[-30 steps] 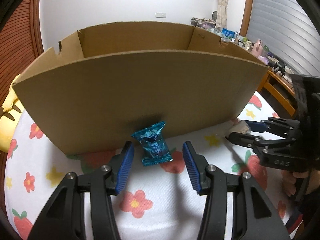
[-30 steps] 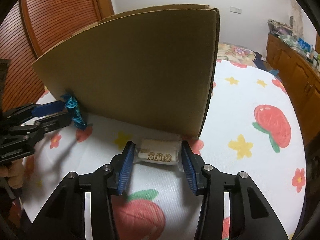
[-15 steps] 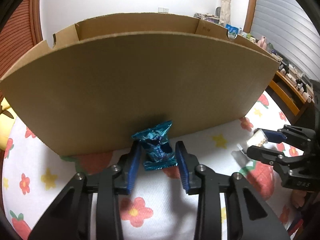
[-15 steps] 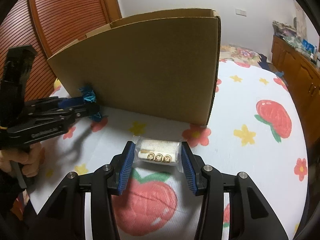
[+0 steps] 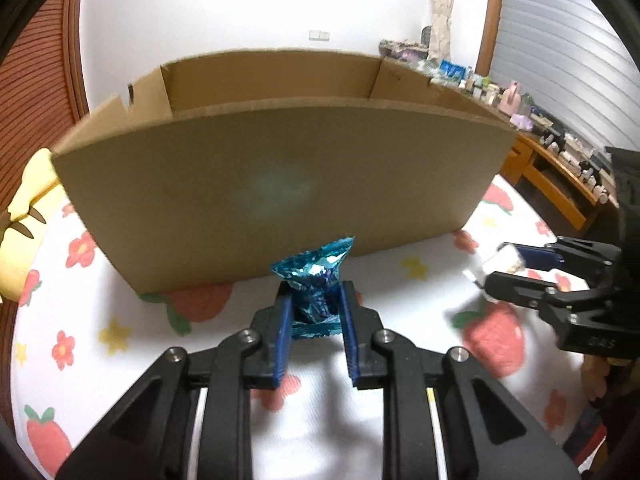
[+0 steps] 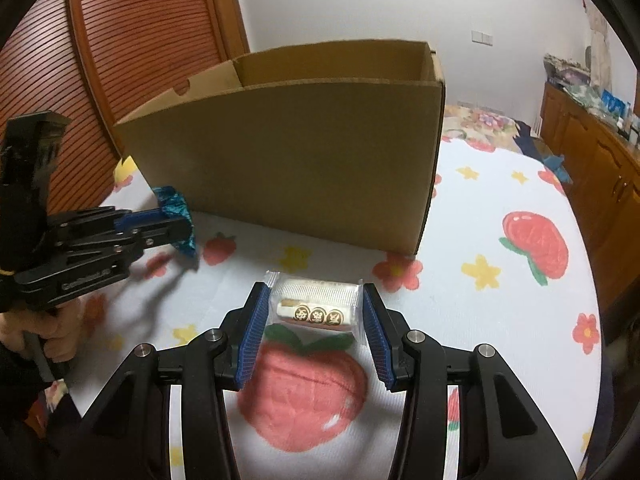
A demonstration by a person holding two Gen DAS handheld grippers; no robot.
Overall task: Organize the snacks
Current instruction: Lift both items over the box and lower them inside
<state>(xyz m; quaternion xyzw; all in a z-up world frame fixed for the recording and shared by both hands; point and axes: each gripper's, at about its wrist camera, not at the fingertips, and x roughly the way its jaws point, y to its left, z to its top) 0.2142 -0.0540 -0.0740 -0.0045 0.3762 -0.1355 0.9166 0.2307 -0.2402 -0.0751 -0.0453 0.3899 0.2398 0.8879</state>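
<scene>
Left wrist: our left gripper [image 5: 313,312] is clamped on the blue foil snack [image 5: 314,290], held clear of the sheet, just short of the cardboard box [image 5: 276,184].

Right wrist: our right gripper [image 6: 315,318] pinches the white wrapped snack [image 6: 316,307]. We should lift both above the wall before releasing.

- Support: bed [image 6: 500,208] with white cover, printed with strawberries, red flowers, yellow stars.
- Cardboard box [image 5: 276,184] stands directly on the cover, top open, long side wall facing both cameras.
- Left wrist view: box [image 6: 304,168] base edge touches the print; a strawberry motif sits partly under the near edge.
- Yellow plush item [image 5: 24,216] at the bed's left edge, beside the box; contact with the box unclear.
- Cover around the box wrinkled and flat; far side hidden behind the box.
</scene>
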